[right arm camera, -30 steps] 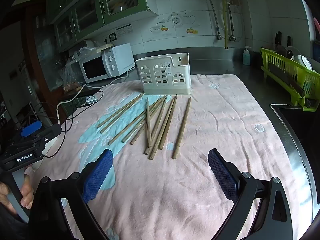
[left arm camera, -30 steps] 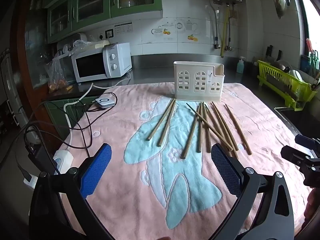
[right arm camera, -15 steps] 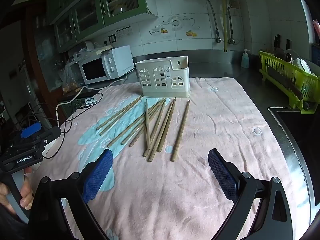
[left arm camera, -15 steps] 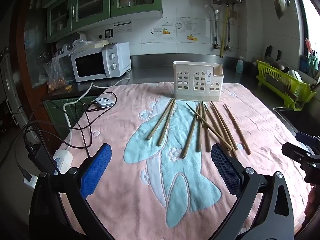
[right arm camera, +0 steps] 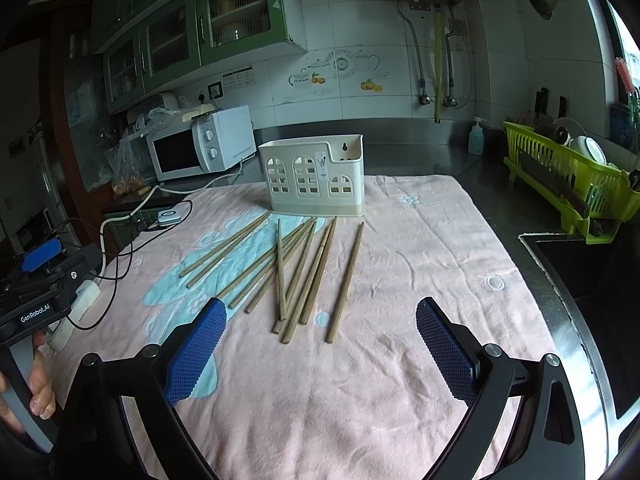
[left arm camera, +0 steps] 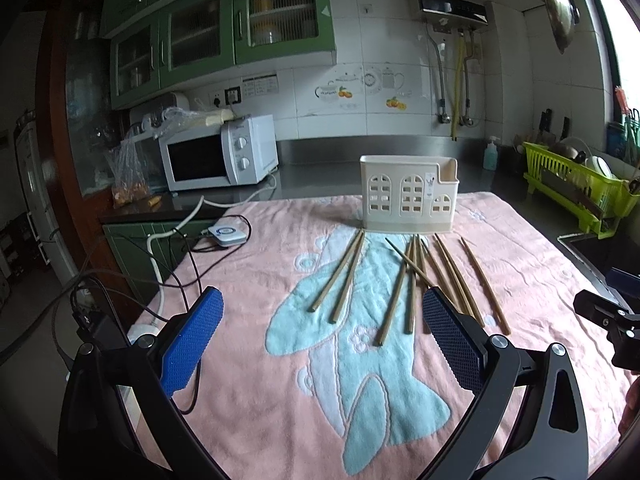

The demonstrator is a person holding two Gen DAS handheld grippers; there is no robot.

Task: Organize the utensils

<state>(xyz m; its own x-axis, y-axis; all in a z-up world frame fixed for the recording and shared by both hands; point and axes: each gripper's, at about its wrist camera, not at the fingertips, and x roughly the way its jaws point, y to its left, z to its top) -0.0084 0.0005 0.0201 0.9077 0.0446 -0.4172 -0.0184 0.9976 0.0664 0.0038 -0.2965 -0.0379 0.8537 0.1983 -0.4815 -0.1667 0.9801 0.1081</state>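
Several wooden chopsticks (left arm camera: 412, 280) lie loose on a pink towel (left arm camera: 260, 400), in front of a cream utensil holder (left arm camera: 406, 196) that stands upright at the towel's far edge. The chopsticks (right arm camera: 304, 272) and the holder (right arm camera: 314, 176) also show in the right wrist view. My left gripper (left arm camera: 322, 340) is open and empty, near the towel's front, short of the chopsticks. My right gripper (right arm camera: 320, 354) is open and empty, just short of the near chopstick ends.
A white microwave (left arm camera: 218, 156) stands at the back left. Cables and a power strip (left arm camera: 160, 280) lie off the towel's left edge. A green dish rack (right arm camera: 572, 184) and a sink (right arm camera: 592, 288) are on the right.
Both grippers have moved a little forward toward the chopsticks. Both stay open and nothing on the towel has moved.
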